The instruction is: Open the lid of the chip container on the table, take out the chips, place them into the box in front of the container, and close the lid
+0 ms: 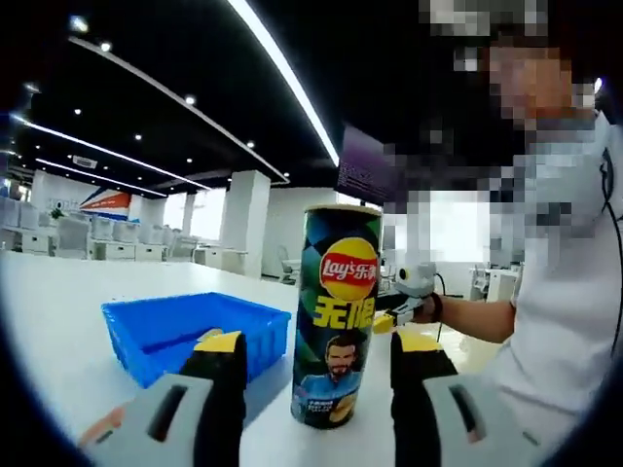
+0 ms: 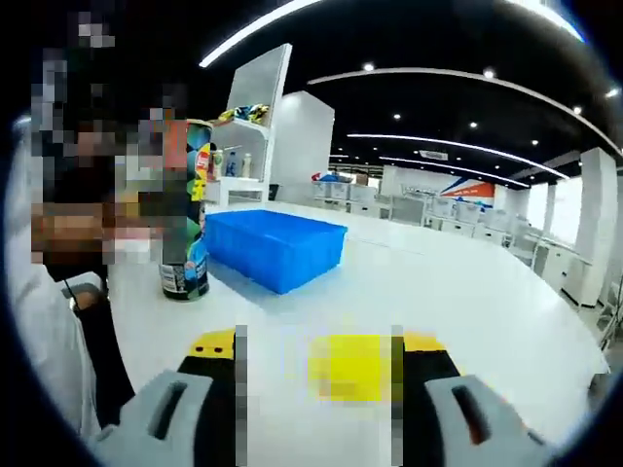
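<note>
Left gripper (image 1: 316,365): grey body, black jaws w/ yellow tips; person's sleeve (image 1: 560,253) prob. white.

Open-plan office interior: a dark ceiling (image 1: 195,58) crossed by long linear light strips (image 1: 282,68) and recessed spotlights (image 2: 367,67), white square columns (image 1: 243,219), rows of pale desks (image 1: 117,250) far ahead of the gripper, and a white shelving unit (image 2: 243,146) holding small items.

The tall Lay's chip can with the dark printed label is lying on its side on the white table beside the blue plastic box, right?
Not quite. The tall Lay's chip can stands upright on the white table beside the blue plastic box, lid still on, as the left gripper view shows.
</note>
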Motion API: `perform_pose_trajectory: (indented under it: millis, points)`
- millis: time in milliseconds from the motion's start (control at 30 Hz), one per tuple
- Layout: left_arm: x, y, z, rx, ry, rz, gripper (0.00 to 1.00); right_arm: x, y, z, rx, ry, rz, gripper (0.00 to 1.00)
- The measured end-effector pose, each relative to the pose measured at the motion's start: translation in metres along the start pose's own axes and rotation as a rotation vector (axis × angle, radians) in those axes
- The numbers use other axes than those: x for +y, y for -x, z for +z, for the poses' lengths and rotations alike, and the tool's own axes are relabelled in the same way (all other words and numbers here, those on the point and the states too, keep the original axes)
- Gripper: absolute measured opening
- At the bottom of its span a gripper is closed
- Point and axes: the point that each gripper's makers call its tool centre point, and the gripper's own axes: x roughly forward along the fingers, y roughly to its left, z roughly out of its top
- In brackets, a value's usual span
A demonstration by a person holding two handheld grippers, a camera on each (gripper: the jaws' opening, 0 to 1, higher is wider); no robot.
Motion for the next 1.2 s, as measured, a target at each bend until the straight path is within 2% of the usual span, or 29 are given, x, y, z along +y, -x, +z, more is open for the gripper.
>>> perform_pose_trajectory:
  millis: [100, 167, 267, 367, 533, 633, 700, 767, 867, 1133, 1200]
  points:
    - [-0.002, 0.015, 0.007, -0.035, -0.003, 0.024, 0.59, -0.008, -0.008, -0.013, 0.039, -0.058, -0.016, 0.62]
    - [-0.006, 0.022, 0.01, -0.043, -0.042, 0.038, 0.59, -0.009, -0.011, -0.017, 0.046, -0.051, -0.018, 0.62]
    - [-0.01, 0.03, 0.015, -0.056, -0.045, 0.041, 0.59, -0.007, -0.014, -0.015, 0.037, -0.062, 0.0, 0.65]
    - [-0.012, 0.033, 0.01, -0.042, -0.061, 0.054, 0.59, -0.012, -0.019, -0.02, 0.062, -0.053, -0.02, 0.64]
    - [-0.013, 0.033, -0.001, -0.036, -0.048, 0.066, 0.57, -0.017, -0.026, -0.031, 0.119, -0.108, -0.041, 0.61]
    - [-0.017, 0.031, -0.002, -0.087, 0.039, 0.041, 0.56, -0.022, -0.027, -0.026, 0.084, -0.137, -0.079, 0.58]
    - [-0.015, 0.032, -0.004, -0.083, 0.024, 0.058, 0.56, -0.022, -0.028, -0.029, 0.099, -0.18, -0.078, 0.58]
    - [-0.013, 0.032, -0.004, -0.083, 0.021, 0.067, 0.55, -0.025, -0.031, -0.036, 0.137, -0.177, -0.097, 0.59]
    - [-0.015, 0.032, -0.001, -0.095, 0.026, 0.064, 0.55, -0.028, -0.031, -0.035, 0.132, -0.178, -0.111, 0.59]
    - [-0.019, 0.028, -0.004, -0.08, 0.021, 0.058, 0.55, -0.019, -0.035, -0.035, 0.13, -0.155, -0.087, 0.59]
    - [-0.022, 0.028, -0.006, -0.07, 0.013, 0.055, 0.54, -0.017, -0.037, -0.039, 0.146, -0.155, -0.088, 0.57]
